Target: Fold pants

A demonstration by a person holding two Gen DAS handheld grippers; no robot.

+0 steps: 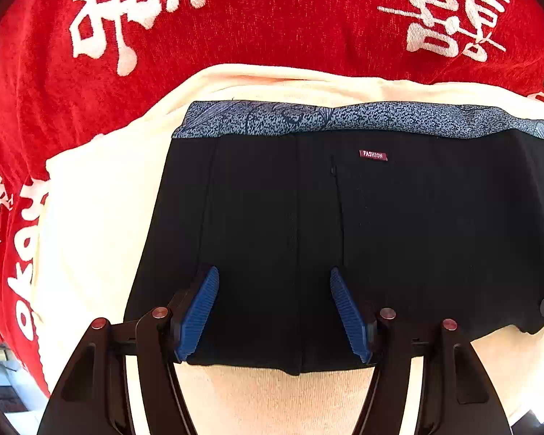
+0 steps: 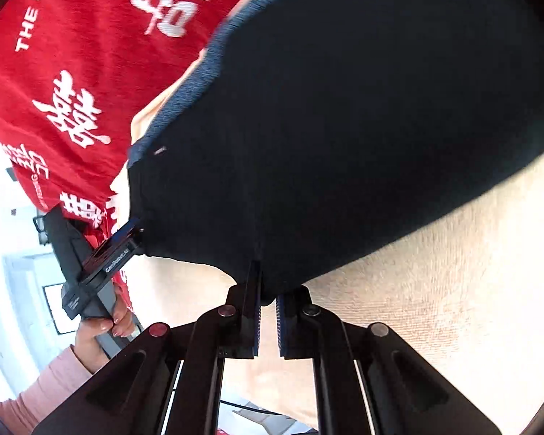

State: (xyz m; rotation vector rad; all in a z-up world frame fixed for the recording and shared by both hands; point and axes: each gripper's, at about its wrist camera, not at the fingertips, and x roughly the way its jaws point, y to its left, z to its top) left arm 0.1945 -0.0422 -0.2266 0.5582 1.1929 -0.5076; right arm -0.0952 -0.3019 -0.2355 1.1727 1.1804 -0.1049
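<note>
Black pants (image 1: 362,235) with a blue patterned waistband (image 1: 344,117) and a small "FASHION" tag lie folded on a cream towel (image 1: 90,217). My left gripper (image 1: 273,311) is open, its blue pads (image 1: 199,311) spread above the pants' near edge. In the right wrist view the pants (image 2: 344,127) hang lifted, and my right gripper (image 2: 268,311) is shut on their near edge. The left gripper (image 2: 130,230) also shows there at the pants' left corner, held by a hand.
A red blanket (image 1: 272,18) with white characters covers the surface under the towel (image 2: 435,272). The person's hand (image 2: 101,330) and pink sleeve are at lower left in the right wrist view. A white floor shows beyond the blanket's edge.
</note>
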